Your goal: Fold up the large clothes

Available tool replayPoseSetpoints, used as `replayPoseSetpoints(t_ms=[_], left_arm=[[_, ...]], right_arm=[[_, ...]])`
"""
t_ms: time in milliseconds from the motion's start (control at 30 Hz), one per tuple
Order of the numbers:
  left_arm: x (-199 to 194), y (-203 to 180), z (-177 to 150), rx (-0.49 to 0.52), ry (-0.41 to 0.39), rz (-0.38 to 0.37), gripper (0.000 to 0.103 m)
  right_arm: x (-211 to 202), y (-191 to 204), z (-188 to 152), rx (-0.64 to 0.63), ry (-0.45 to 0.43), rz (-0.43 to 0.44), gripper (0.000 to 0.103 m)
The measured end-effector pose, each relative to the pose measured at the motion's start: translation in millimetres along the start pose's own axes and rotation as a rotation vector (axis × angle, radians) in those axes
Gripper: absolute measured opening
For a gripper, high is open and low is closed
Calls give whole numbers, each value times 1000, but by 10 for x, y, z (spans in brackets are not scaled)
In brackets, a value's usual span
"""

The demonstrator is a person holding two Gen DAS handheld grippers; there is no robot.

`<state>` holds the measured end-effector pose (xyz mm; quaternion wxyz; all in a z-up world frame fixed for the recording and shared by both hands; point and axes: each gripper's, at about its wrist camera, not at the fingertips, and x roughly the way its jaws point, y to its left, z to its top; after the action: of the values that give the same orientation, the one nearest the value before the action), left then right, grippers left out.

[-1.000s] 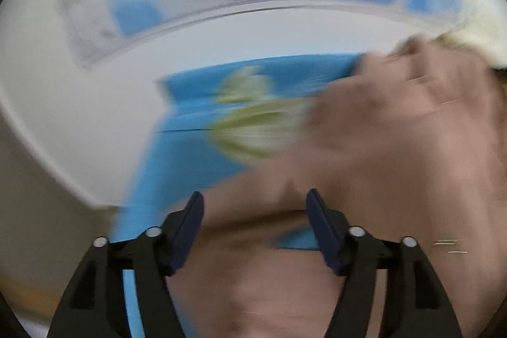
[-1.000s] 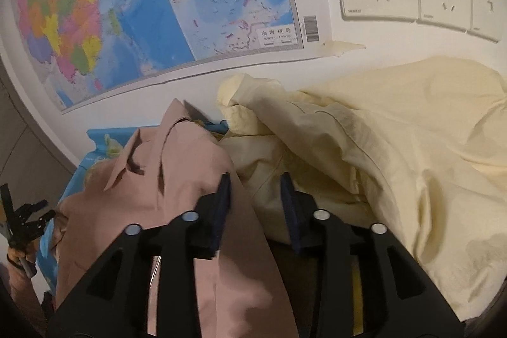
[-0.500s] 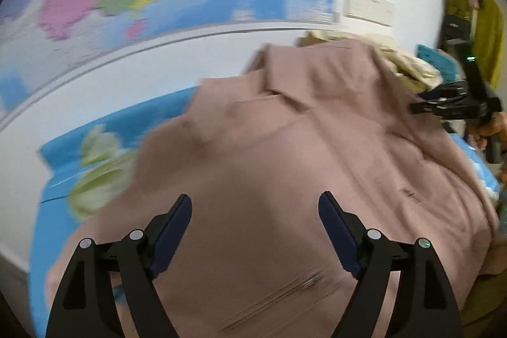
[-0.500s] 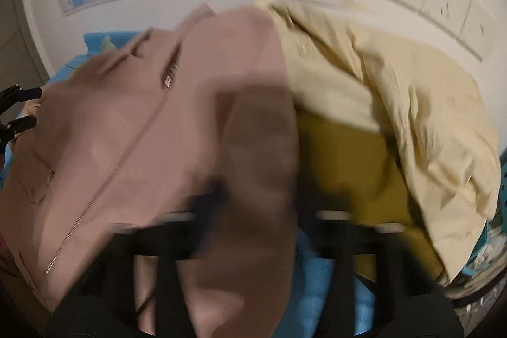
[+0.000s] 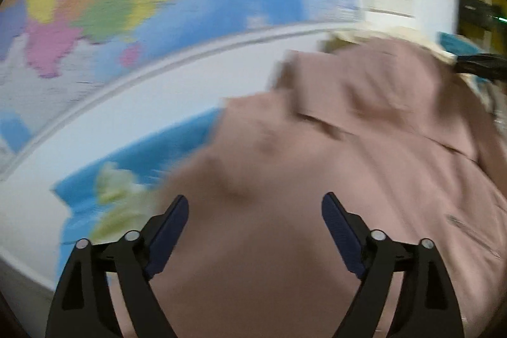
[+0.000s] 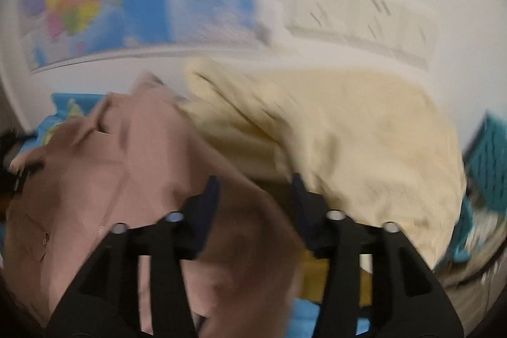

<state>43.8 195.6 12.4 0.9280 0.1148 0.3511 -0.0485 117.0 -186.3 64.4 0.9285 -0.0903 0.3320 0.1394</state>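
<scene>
Blur smears pink jacket [image 5: 364, 179]; left tongs [image 5: 255, 230] and right tongs [image 6: 255, 198] just opening, gape.

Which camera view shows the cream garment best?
The right wrist view: the cream garment fills the right half, heaped beside the pink jacket, though blurred. The left wrist view shows only a thin cream strip behind the jacket.

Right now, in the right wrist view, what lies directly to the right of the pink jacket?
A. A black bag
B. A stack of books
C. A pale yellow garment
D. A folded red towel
C. In the right wrist view a crumpled pale yellow garment lies against the right side of the pink jacket, below the wall sockets.
</scene>
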Motion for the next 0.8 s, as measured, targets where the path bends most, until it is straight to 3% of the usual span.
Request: replayPoseSetpoints(t_ms=[67,167,267,333,367,400,467,567,733,800], left_arm=[[82,268,56,-49,12,44,85],[181,621,147,-129,21,58,85],[263,765,142,-169,25,62,85],[313,762,112,-151,36,71,85],[333,769,88,-144,42,73,85],[317,758,45,-142,52,68,85],[337,752,6,-134,57,58,85],[325,789,-24,-140,48,45,85],[348,855,-28,-190,31,-8,86],[402,821,-52,-177,40,0,87]], right_arm=[[-45,294,44,-61,-44,36,58],[192,776,96,-160,-10,89,63],[563,1066,43,-231,49,47,70],[785,1203,-5,-280,71,-10,69],[854,1251,-26,-301,79,-42,57],[917,1257,-44,-315,78,-78,31],[925,1189,-33,-287,102,-32,6],[703,1078,42,-246,60,-7,3],[193,872,246,-184,-91,-59,2],[295,769,302,-152,-55,-79,2]])
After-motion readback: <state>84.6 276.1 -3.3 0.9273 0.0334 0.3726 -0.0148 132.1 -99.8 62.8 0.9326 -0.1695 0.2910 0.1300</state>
